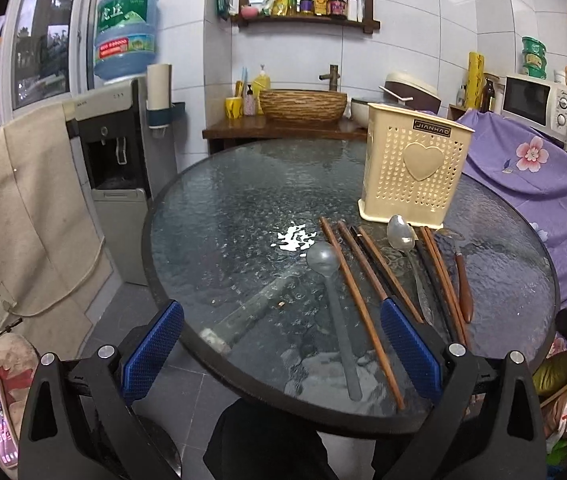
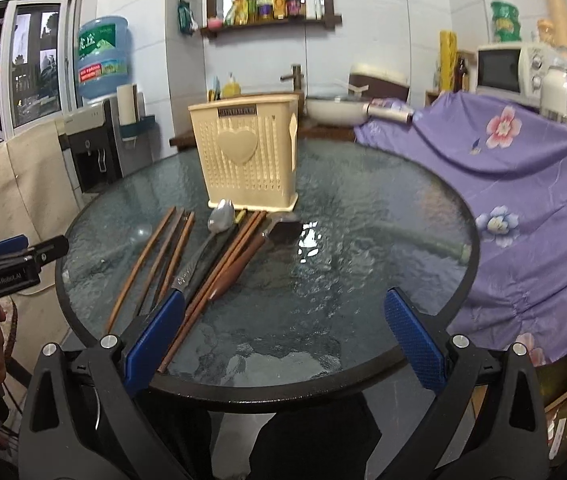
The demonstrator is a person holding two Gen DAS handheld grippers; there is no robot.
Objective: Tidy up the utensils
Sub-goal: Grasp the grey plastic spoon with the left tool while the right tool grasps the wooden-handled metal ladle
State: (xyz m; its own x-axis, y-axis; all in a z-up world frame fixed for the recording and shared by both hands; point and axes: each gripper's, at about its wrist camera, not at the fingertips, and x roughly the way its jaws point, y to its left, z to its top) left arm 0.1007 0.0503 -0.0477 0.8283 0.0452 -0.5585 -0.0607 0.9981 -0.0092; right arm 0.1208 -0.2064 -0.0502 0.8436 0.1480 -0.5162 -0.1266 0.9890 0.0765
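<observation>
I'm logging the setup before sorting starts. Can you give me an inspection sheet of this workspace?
Surface: round glass table, textured top, glare patch.
Job's things: cream utensil holder upright at the far side; wooden chopsticks, grey plastic spoon, metal spoon and wooden-handled utensil lying in a row before it.
Clutter: nothing seen.
Grippers: left gripper open, empty; right gripper open, empty.
Cables: nothing seen on the table.
Surroundings: purple floral cloth, water dispenser, microwave.
</observation>
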